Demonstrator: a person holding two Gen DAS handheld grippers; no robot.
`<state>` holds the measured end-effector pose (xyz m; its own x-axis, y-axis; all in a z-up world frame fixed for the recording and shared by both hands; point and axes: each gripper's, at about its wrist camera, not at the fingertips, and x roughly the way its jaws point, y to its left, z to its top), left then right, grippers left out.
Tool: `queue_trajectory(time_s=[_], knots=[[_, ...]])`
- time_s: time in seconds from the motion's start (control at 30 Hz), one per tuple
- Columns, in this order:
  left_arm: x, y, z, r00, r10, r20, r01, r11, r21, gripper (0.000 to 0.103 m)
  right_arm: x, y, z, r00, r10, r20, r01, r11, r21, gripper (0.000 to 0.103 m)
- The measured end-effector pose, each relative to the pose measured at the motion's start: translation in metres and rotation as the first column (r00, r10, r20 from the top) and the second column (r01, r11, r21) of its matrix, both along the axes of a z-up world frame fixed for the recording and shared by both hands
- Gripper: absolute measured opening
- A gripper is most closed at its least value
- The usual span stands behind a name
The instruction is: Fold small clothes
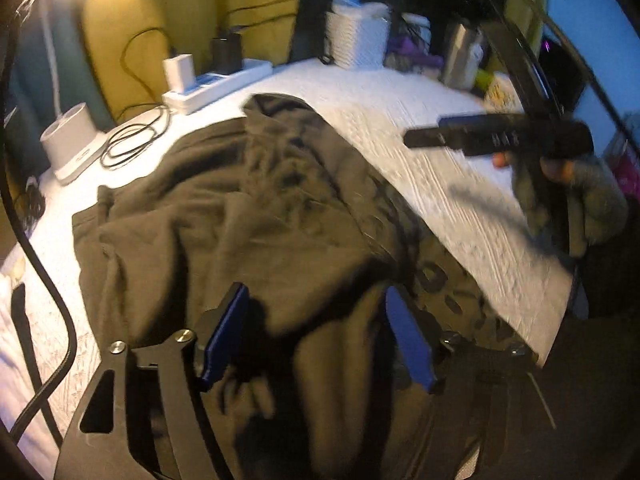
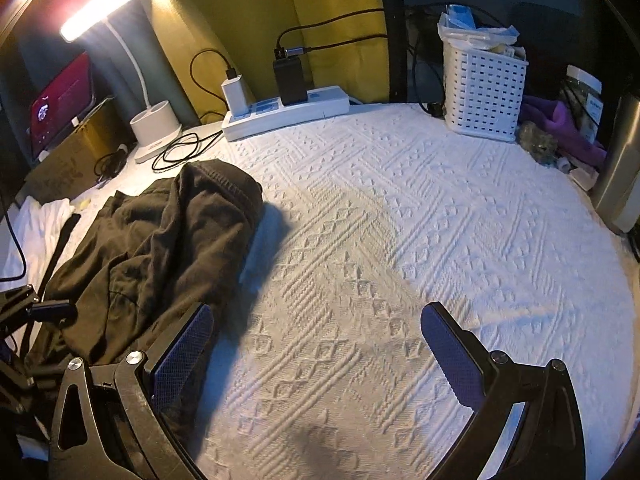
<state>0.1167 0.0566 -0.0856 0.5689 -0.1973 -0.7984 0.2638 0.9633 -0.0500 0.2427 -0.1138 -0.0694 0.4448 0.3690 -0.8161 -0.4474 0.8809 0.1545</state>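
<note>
A dark olive-brown garment [image 2: 160,248] is being seen lying crumpled on the white textured bedspread [image 2: 400,240], at about nine o'clock in the right wrist view, bunched into soft ridges with a ribbed hem turned up at its far end. The left gripper [image 1: 316,332] is being held over it with blue pads spread wide, gripping nothing. The right gripper [image 2: 316,344] is being held wide apart over bare bedspread, at three o'clock of the garment.

Lamp [image 2: 100,4] glare, left-view motion blur
</note>
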Motion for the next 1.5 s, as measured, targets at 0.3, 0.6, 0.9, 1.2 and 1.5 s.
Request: queue_trajectory(time_s=[0.3, 0.6, 0.9, 1.2, 1.5], knots=[[0.023, -0.016, -0.011, 0.997, 0.058, -0.043, -0.052, 0.991, 0.127, 0.073, -0.005, -0.026, -0.009, 0.999, -0.028, -0.02, 0.028, 0.999, 0.021, 0.103], [0.026, -0.008, -0.007, 0.999, 0.033, -0.01, -0.032, 0.991, 0.129, 0.042, -0.007, -0.043, -0.019, 0.997, -0.066, -0.045, 0.066, 0.998, 0.013, 0.103], [0.027, 0.016, 0.008, 0.993, 0.099, 0.069, -0.102, 0.994, 0.049, 0.007, -0.008, -0.03, -0.017, 0.998, -0.038, -0.045, 0.038, 0.999, -0.007, 0.103], [0.024, 0.078, 0.022, 0.949, 0.275, 0.153, -0.269, 0.961, -0.059, 0.005, -0.009, -0.01, -0.016, 0.999, -0.007, -0.049, 0.006, 0.999, -0.034, 0.103], [0.02, 0.129, 0.002, 0.9, 0.418, 0.123, -0.398, 0.903, -0.16, 0.003, -0.006, 0.022, -0.011, 0.998, 0.046, -0.044, -0.049, 0.997, -0.052, 0.103]])
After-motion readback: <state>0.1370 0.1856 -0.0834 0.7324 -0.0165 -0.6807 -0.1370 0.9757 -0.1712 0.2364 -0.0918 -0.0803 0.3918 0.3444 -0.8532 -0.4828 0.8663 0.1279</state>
